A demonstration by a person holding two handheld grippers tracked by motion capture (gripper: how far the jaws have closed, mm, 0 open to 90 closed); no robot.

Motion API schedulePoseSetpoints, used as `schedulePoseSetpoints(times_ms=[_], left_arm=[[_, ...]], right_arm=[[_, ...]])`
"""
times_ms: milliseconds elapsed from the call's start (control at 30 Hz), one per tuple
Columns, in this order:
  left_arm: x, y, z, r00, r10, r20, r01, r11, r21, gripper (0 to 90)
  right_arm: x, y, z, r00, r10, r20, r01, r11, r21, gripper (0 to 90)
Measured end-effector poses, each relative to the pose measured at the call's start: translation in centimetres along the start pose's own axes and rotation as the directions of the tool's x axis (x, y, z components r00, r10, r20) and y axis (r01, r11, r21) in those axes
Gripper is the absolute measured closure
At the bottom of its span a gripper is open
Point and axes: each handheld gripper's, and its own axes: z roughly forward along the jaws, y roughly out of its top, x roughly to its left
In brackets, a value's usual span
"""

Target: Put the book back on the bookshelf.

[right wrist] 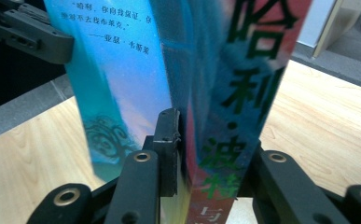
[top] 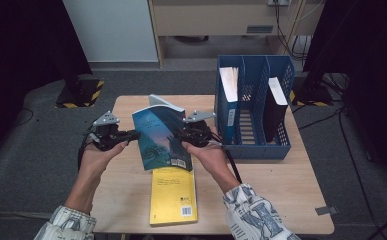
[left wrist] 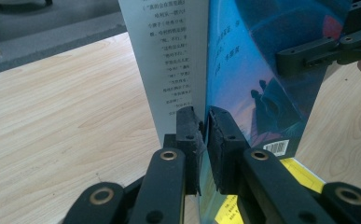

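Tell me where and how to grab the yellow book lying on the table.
Take the yellow book by its near right edge, coming in level from the right so one jaw can slide under the cover. It lies flat on the table, and the blue book held above hides its far end, so that end looks harder to reach.

Blue paperback book (top: 161,137) held tilted above the table, cover splayed.
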Motion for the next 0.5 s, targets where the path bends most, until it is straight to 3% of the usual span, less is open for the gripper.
schedulePoseSetpoints(times_ms=[267, 500], left_arm=[[-1.1, -0.6, -0.9, 0.9993, 0.031, 0.02, -0.03, 0.9995, -0.011, 82.4], [-1.2, -0.9, -1.2, 0.9993, 0.033, 0.017, -0.033, 0.9994, -0.013, 80.8]], right_arm=[[1.0, -1.0, -1.9, 0.9986, -0.017, -0.049, 0.017, 1.0, -0.011, 67.9], [2.2, -0.4, -2.9, 0.9937, -0.048, -0.101, 0.044, 0.998, -0.043, 65.7]])
